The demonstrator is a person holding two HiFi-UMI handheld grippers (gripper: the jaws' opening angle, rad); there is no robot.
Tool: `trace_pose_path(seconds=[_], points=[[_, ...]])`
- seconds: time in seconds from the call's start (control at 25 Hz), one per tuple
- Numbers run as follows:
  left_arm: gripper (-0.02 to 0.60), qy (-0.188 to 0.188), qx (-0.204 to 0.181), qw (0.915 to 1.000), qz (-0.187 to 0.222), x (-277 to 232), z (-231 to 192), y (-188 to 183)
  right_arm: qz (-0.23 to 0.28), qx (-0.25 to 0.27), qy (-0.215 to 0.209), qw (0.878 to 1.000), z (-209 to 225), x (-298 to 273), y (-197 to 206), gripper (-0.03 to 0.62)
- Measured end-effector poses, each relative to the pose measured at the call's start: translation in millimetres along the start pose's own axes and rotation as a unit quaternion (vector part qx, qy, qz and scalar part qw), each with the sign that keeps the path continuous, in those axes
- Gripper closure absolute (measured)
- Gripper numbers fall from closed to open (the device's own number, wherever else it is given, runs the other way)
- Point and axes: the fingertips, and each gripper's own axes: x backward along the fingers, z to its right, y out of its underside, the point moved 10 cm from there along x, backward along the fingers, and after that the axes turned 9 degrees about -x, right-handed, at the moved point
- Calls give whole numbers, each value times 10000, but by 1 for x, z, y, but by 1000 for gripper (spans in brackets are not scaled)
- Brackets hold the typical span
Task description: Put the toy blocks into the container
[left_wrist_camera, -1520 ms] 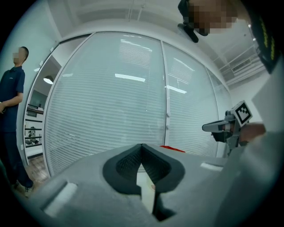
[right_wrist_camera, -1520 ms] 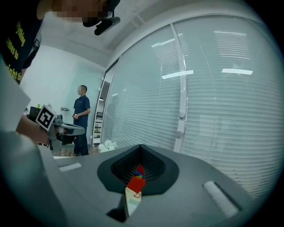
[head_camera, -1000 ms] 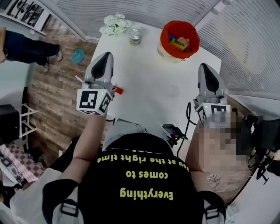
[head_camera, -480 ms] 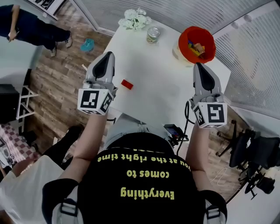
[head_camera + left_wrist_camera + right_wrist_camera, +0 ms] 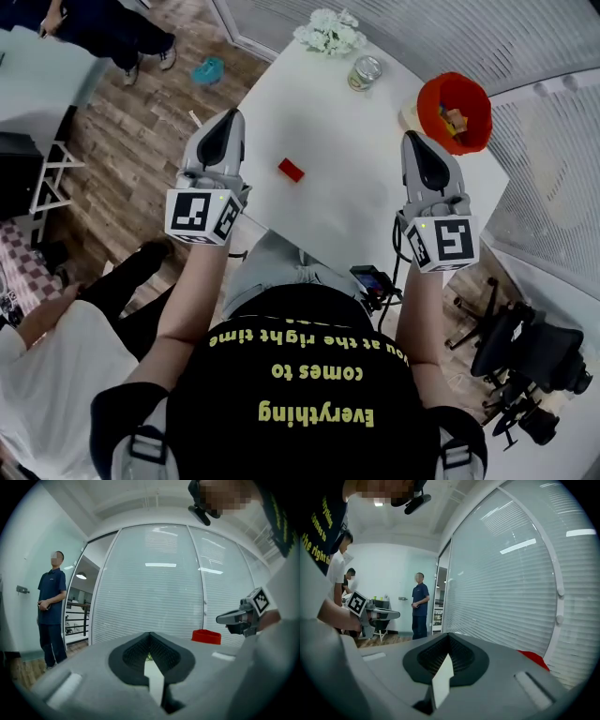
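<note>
Both tools are sweeping sideways over the desk (image 5: 352, 178) compared with a second ago. The red block (image 5: 291, 170), then half tucked beside the left tool (image 5: 228, 120), is now lying in the open between the two tools. The red container (image 5: 456, 112) is sliding toward the upper right of the head view, just beyond the tip of the right tool (image 5: 413, 141).

Each tool's jaws are pressed together with nothing between them, as its own view is showing. The red block is resting alone on the bare desk, nearer the left tool and well apart from the container. The container is sitting at the far corner and is already holding several coloured blocks (image 5: 452, 116). A jar (image 5: 366, 72) and a bunch of white flowers (image 5: 330, 33) are standing along the far edge.

By my reading, the person is lining up to collect what looks like the last loose piece, and no grasp is under way yet. The next move is calling for one tool, probably the left, to spread its jaws, tip down toward the block, settle around it and close. Then it has to carry the block across to the container without nudging it off the near edge.
</note>
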Motion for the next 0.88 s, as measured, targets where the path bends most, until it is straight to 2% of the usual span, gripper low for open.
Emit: trace_pose_path(seconds=[0.52, 0.88], points=[[582, -602, 156, 9979, -164, 34, -18, 16, -229, 51, -734, 9970, -25, -43, 8, 586], [583, -821, 271, 9959, -273, 45, -21, 28, -530, 1, -1199, 9914, -44, -64, 24, 586]])
